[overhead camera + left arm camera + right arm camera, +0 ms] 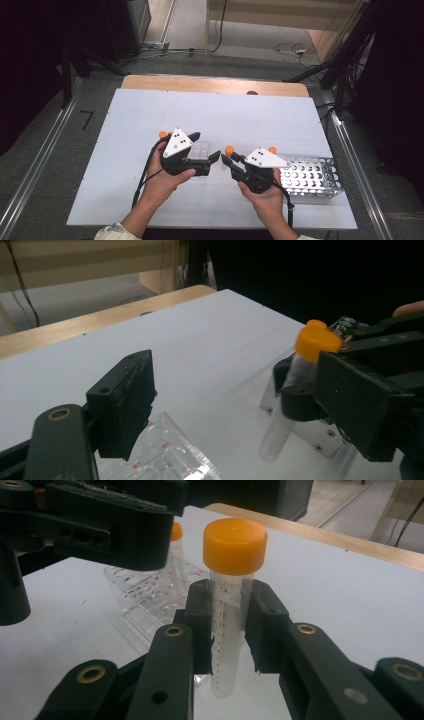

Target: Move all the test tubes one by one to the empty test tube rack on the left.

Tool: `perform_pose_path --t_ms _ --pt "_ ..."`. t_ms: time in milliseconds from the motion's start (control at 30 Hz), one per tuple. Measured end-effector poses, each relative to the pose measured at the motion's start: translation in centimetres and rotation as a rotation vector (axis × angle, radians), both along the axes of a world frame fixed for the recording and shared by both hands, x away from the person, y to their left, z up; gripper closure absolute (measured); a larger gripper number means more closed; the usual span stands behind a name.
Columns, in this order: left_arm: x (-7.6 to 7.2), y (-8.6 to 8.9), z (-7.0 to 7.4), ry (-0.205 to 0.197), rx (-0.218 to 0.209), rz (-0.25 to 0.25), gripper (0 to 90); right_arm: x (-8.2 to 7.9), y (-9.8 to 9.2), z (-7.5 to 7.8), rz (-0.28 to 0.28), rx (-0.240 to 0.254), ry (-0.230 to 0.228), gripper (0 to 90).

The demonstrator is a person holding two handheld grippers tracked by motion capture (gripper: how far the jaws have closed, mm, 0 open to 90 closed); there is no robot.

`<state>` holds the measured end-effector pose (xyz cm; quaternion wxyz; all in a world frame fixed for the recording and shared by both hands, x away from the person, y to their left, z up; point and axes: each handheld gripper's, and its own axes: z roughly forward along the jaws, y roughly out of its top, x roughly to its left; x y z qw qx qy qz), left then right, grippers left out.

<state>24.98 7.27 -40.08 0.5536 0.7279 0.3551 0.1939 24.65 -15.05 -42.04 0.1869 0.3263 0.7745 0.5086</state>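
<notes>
The right gripper [227, 630] is clamped on a tube [226, 645] at mid-frame, pads on the clear wall below the orange cap [235, 545]. The left gripper [230, 405] stands wide open, holding nothing. The tube looks light, stiff and slick; gripping just under the cap seems safest. A clear rack [145, 597] lies behind, with perhaps a second tube in it.
</notes>
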Motion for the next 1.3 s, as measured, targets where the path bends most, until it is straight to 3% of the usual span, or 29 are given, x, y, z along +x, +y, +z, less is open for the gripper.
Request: perform_pose_path --t_ms 400,600,867,1300 --pt "-0.6 -1.6 0.3 -0.015 -0.005 -0.048 27.5 -0.1 1.6 -0.1 0.043 -0.012 0.009 71.6" --pt "-0.8 -1.9 0.3 -0.033 -0.009 -0.044 44.5 -0.1 2.2 0.1 0.056 -0.006 0.005 71.7" --pt "-0.9 -2.0 0.2 -0.027 -0.012 -0.044 58.0 -0.2 2.4 0.3 0.059 0.0 0.006 71.6" --pt "-0.8 -1.8 0.2 -0.024 -0.029 -0.037 70.4 -0.1 2.5 0.3 0.059 0.0 0.006 71.6"
